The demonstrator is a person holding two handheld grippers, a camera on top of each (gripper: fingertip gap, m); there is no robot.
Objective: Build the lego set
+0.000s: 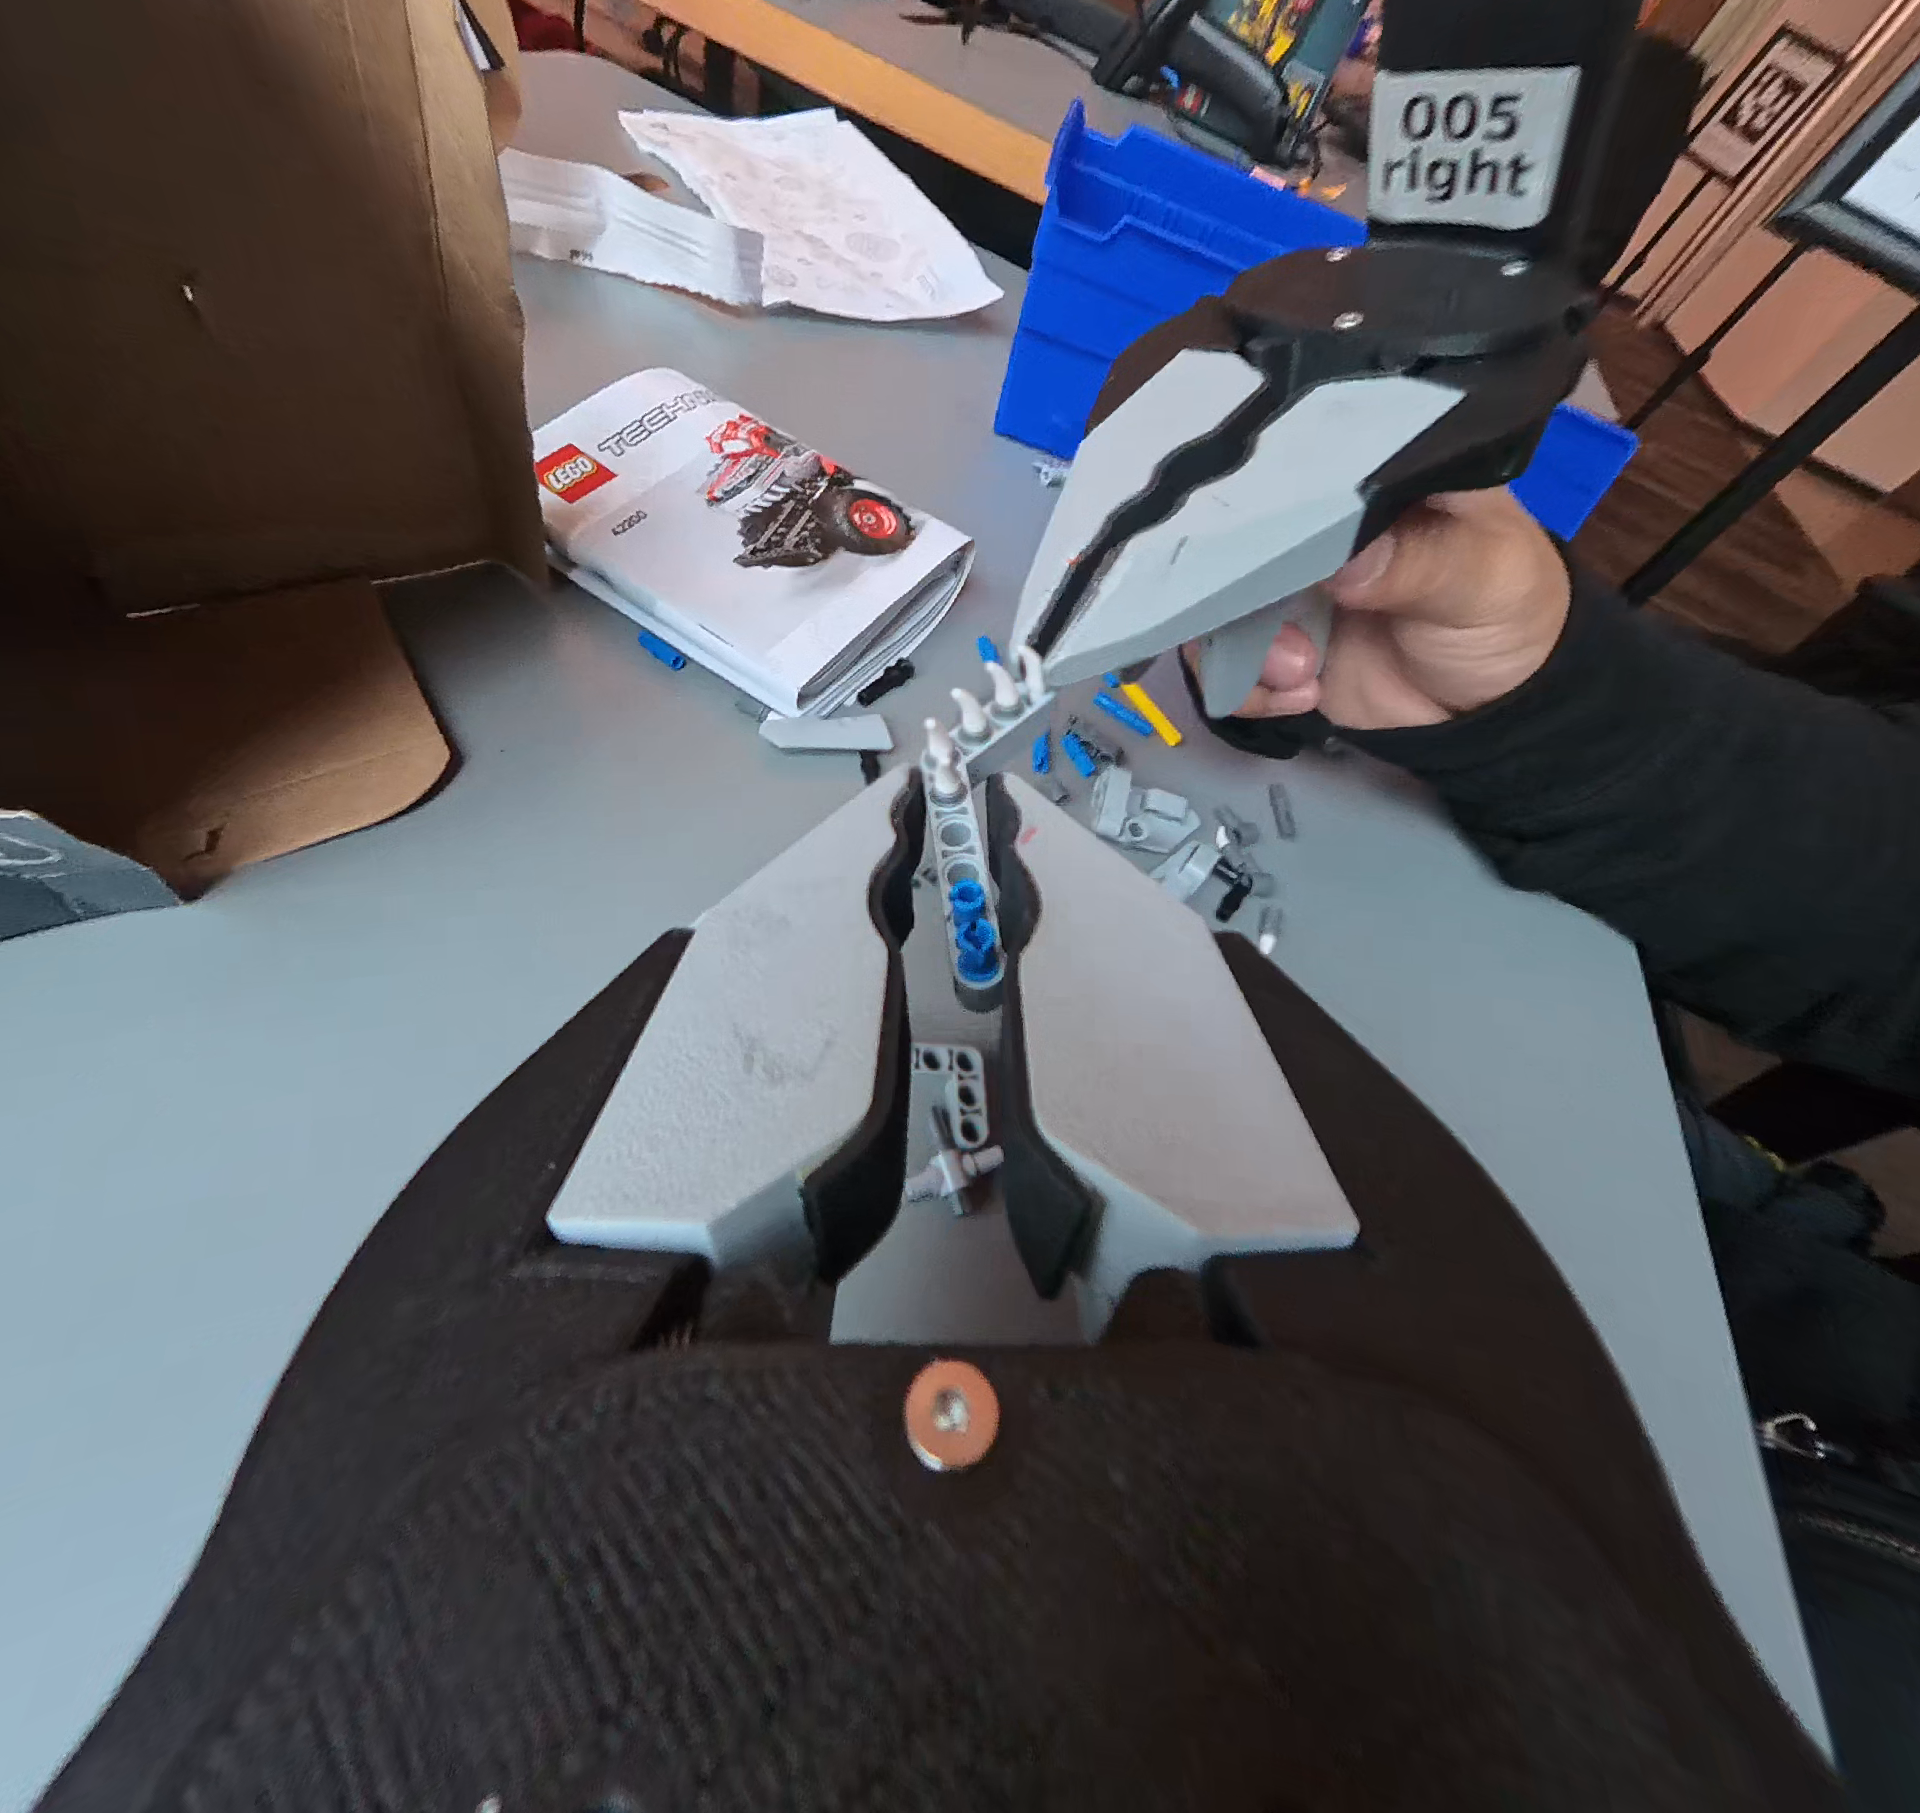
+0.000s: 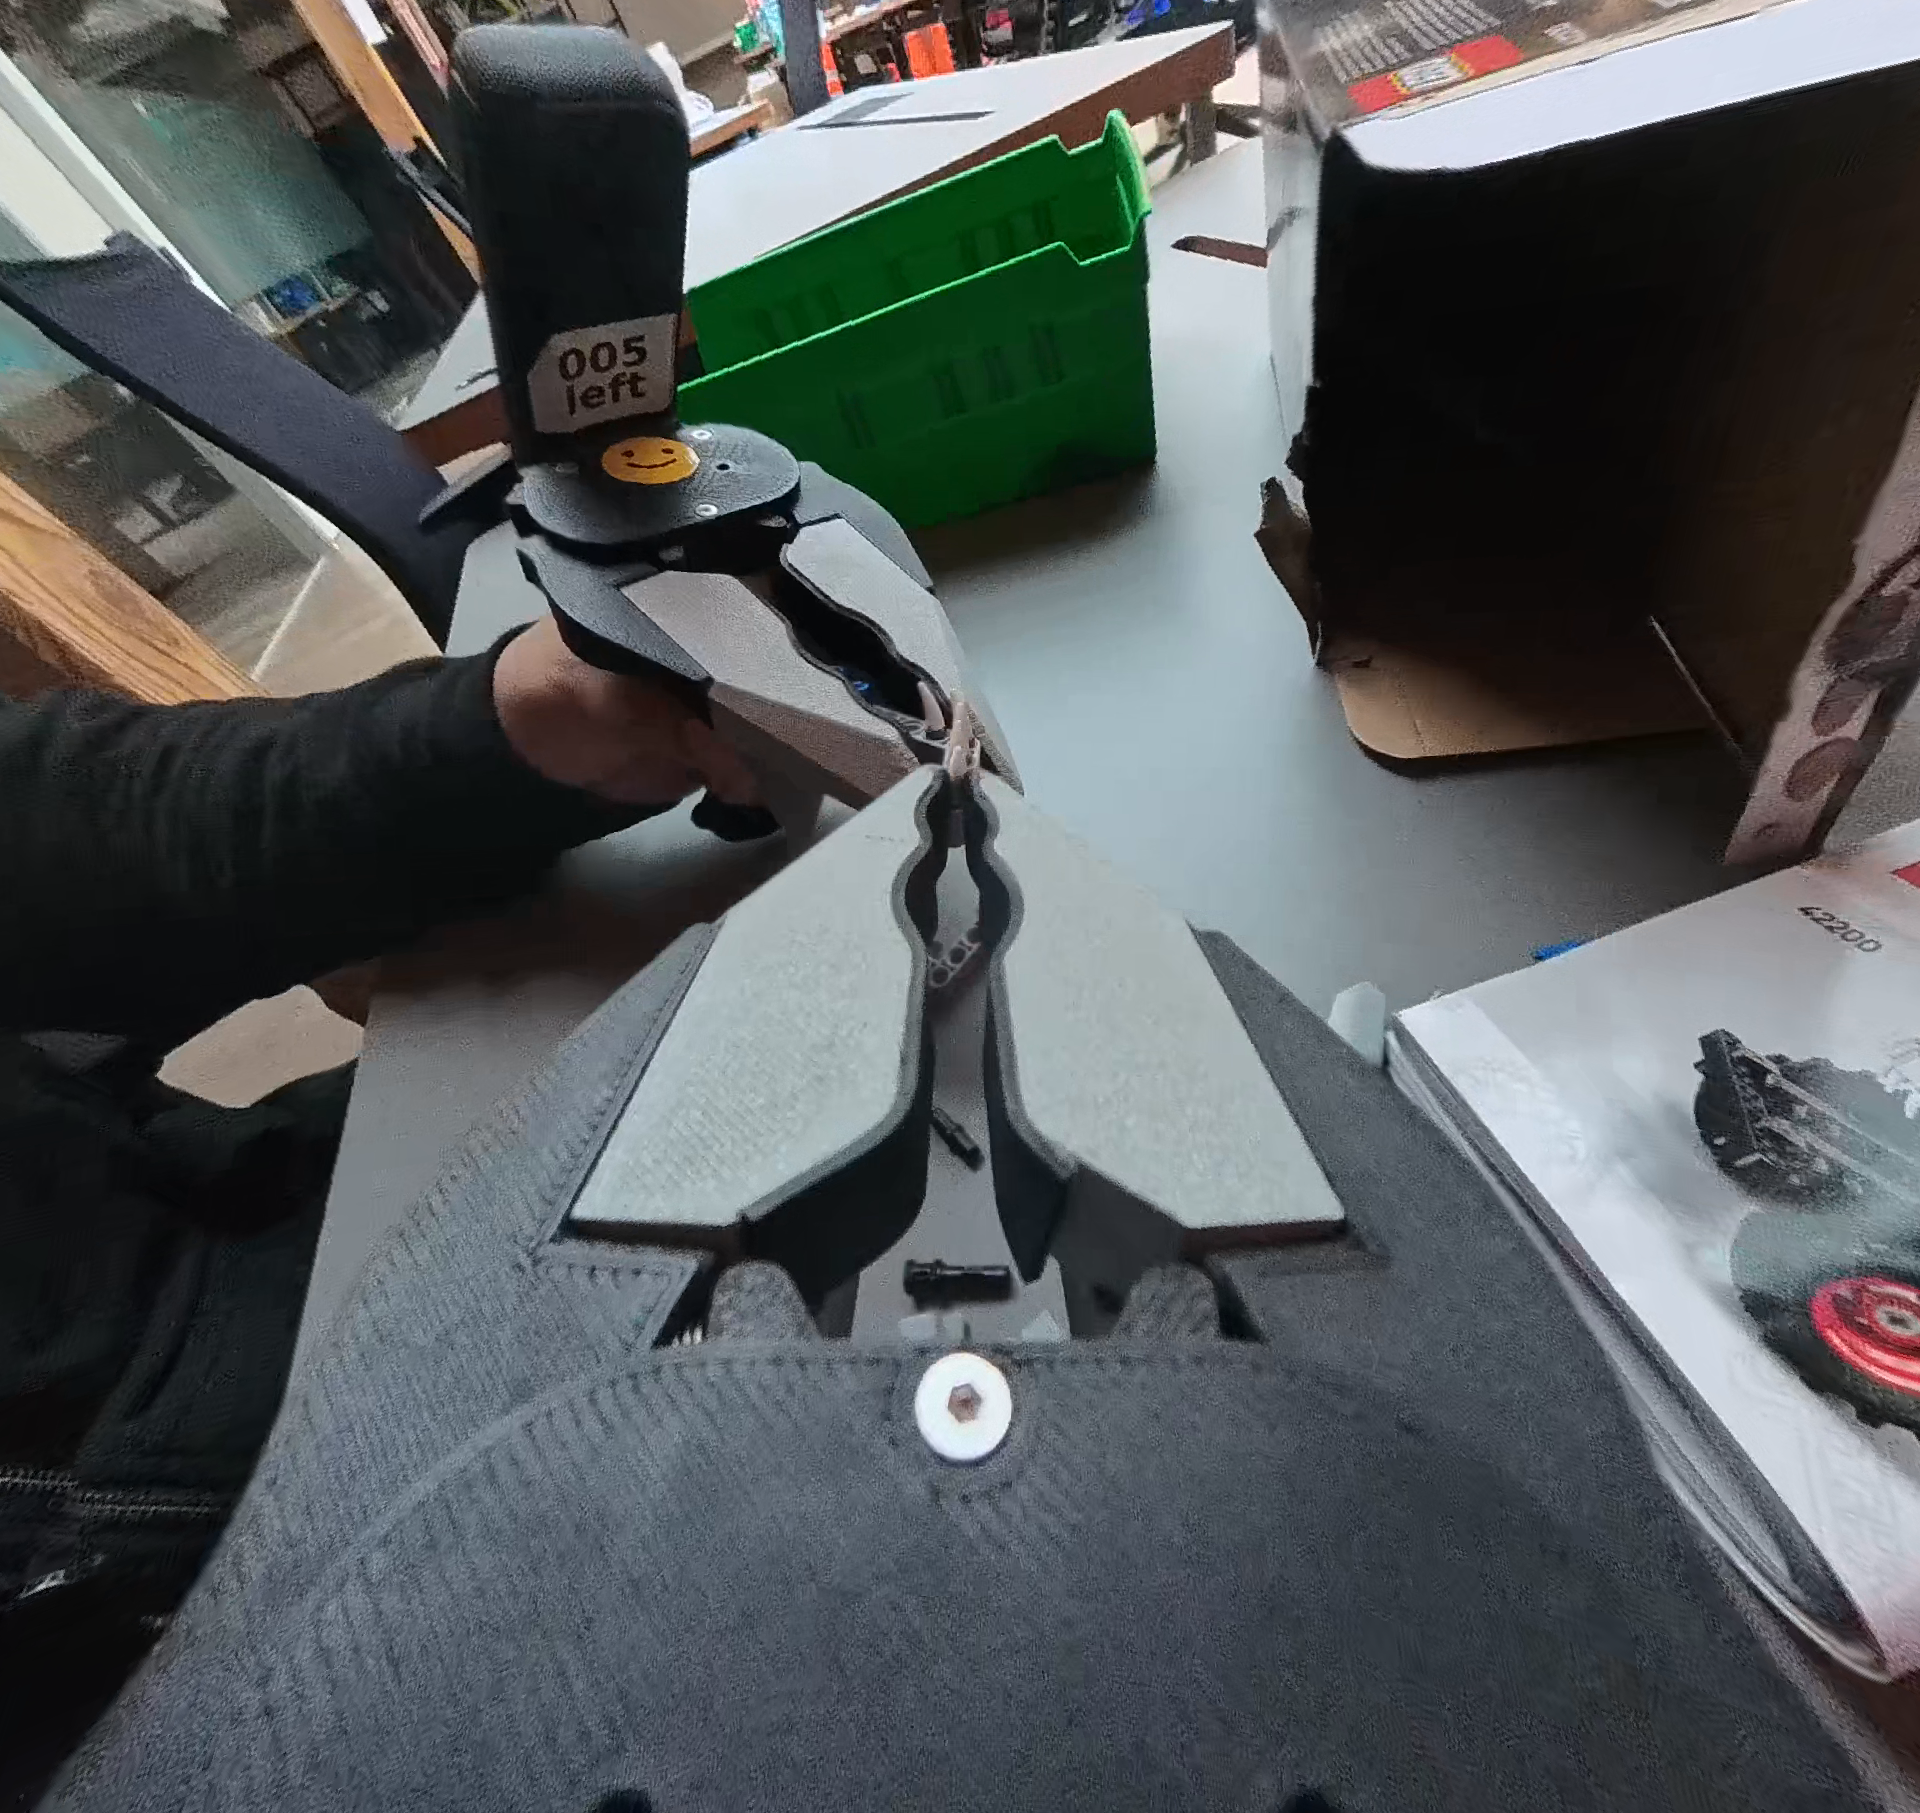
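Fingers of the left gripper [image 1: 954,807] are closed on a grey lego beam [image 1: 961,870] with blue pins [image 1: 971,932]. The right gripper [image 1: 1039,657] is nearly shut, its tips pinching the far end of the angled beam, beside the white teeth [image 1: 982,709]. Loose lego pieces [image 1: 1153,818] lie on the grey table [image 1: 260,1088] below, near the instruction booklet [image 1: 748,537], the cardboard box [image 1: 239,257] and the blue bin [image 1: 1143,257].

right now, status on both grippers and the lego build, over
Left gripper shut on grey holed lego beam with blue pins. Right gripper shut on grey toothed lego piece, the two meeting above grey table. Loose pieces below, nothing blocking.
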